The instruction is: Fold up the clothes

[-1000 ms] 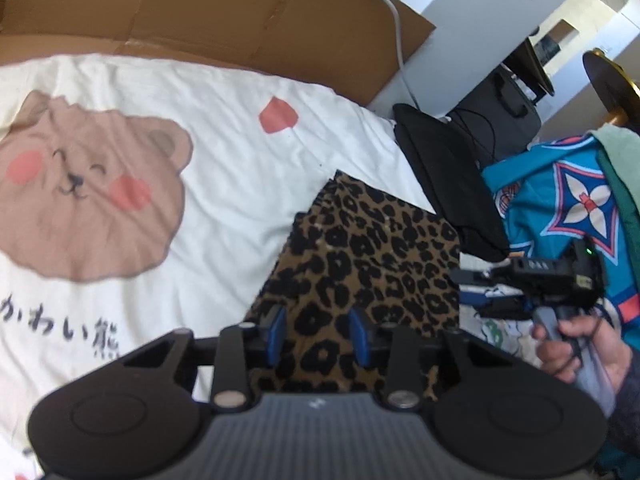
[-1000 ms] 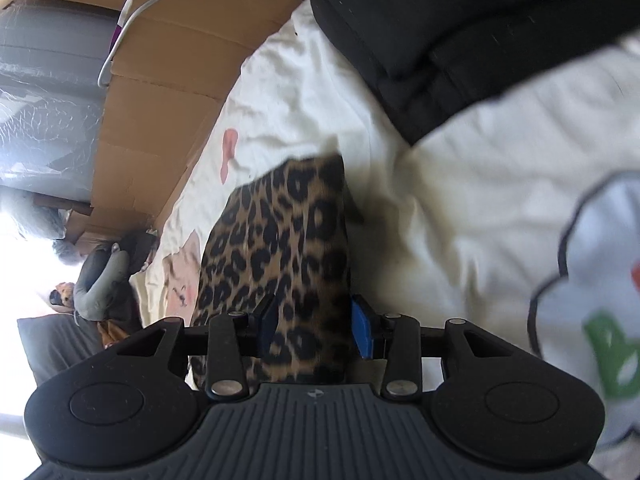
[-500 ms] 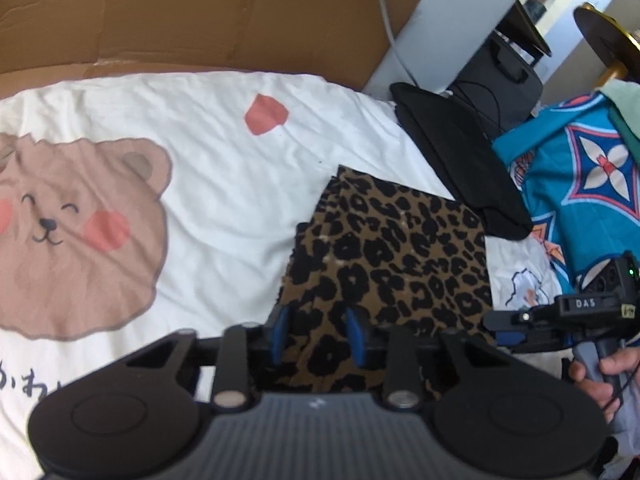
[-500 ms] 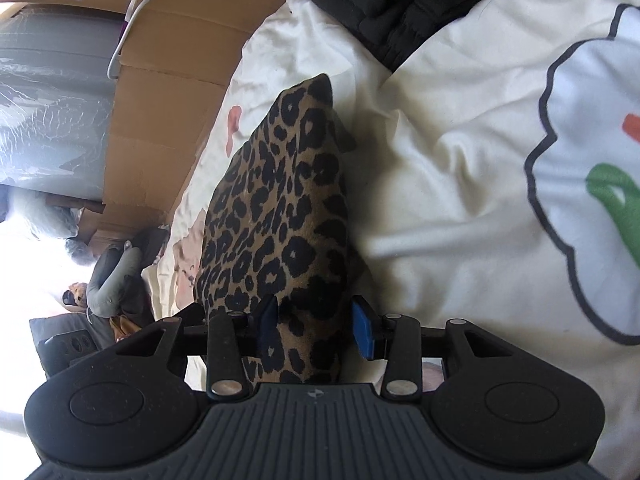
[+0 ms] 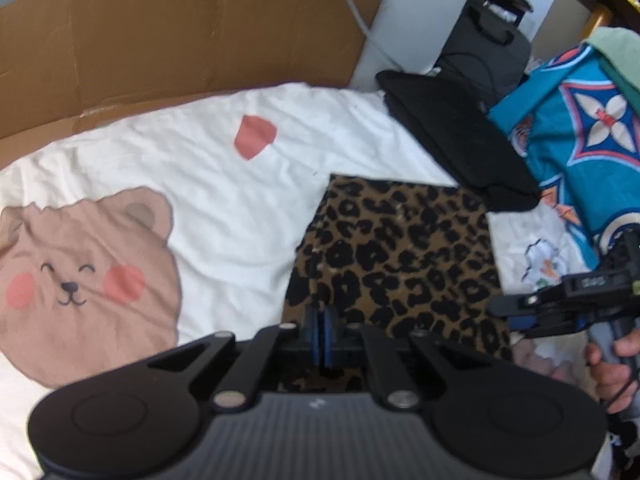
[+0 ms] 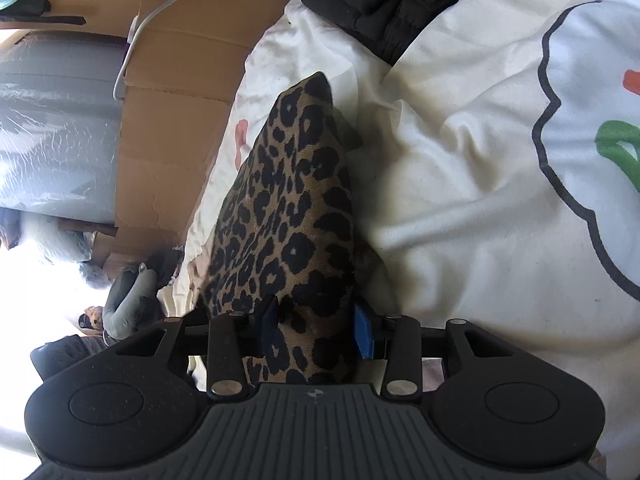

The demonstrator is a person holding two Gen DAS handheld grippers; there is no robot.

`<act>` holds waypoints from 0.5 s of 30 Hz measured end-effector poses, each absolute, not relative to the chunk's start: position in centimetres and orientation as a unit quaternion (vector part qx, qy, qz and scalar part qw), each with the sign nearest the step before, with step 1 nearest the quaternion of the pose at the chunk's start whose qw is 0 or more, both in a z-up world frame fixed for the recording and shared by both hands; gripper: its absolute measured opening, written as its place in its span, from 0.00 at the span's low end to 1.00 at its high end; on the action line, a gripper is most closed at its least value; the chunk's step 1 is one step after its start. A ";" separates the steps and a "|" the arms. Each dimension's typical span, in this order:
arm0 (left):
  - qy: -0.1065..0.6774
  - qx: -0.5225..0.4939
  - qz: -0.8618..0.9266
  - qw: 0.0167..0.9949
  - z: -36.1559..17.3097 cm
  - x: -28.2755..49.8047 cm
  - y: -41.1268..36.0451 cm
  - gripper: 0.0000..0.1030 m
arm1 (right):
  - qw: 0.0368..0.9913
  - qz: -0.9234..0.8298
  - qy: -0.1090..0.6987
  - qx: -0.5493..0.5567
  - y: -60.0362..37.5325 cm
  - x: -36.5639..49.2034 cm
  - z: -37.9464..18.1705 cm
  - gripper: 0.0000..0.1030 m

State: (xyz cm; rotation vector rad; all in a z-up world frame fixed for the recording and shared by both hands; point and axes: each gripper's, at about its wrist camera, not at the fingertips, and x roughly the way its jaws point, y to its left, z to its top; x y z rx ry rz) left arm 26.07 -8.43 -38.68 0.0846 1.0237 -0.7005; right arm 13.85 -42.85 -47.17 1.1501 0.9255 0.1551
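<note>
A folded leopard-print garment (image 5: 400, 256) lies flat on a white bear-print sheet (image 5: 224, 184). My left gripper (image 5: 320, 332) is at the garment's near left edge, its blue pads pressed together on the cloth. In the right wrist view the same garment (image 6: 288, 208) runs away from the camera, and my right gripper (image 6: 316, 326) stands open with the garment's near end between its fingers. In the left wrist view that right gripper (image 5: 532, 312) sits at the garment's right side, held by a hand (image 5: 612, 360).
Brown cardboard (image 5: 160, 40) stands along the bed's far side with a white cable (image 5: 352, 12) over it. A black garment (image 5: 452, 136) lies beyond the leopard one. Teal patterned clothes (image 5: 580, 128) pile up at the right, and a black bag (image 5: 488, 48) stands behind.
My left gripper's fingers have shut on the leopard garment's near edge; they were apart before. The right gripper has slid further along the garment and stayed open.
</note>
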 end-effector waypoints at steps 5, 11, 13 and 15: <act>0.483 0.048 -0.313 0.817 -40.2 25.3 -8.4 0.03 | 0.725 0.071 0.416 0.544 -42.4 14.0 -48.3 0.43; 0.491 0.041 -0.306 0.814 -40.3 25.3 -8.4 0.03 | 0.714 0.078 0.408 0.563 -41.6 14.7 -49.2 0.32; 0.493 0.039 -0.305 0.814 -40.3 25.4 -8.2 0.04 | 0.711 0.088 0.416 0.560 -41.4 15.0 -49.1 0.06; 0.491 0.046 -0.304 0.815 -39.6 25.3 -8.3 0.05 | 0.721 0.094 0.424 0.540 -41.3 15.4 -48.3 0.05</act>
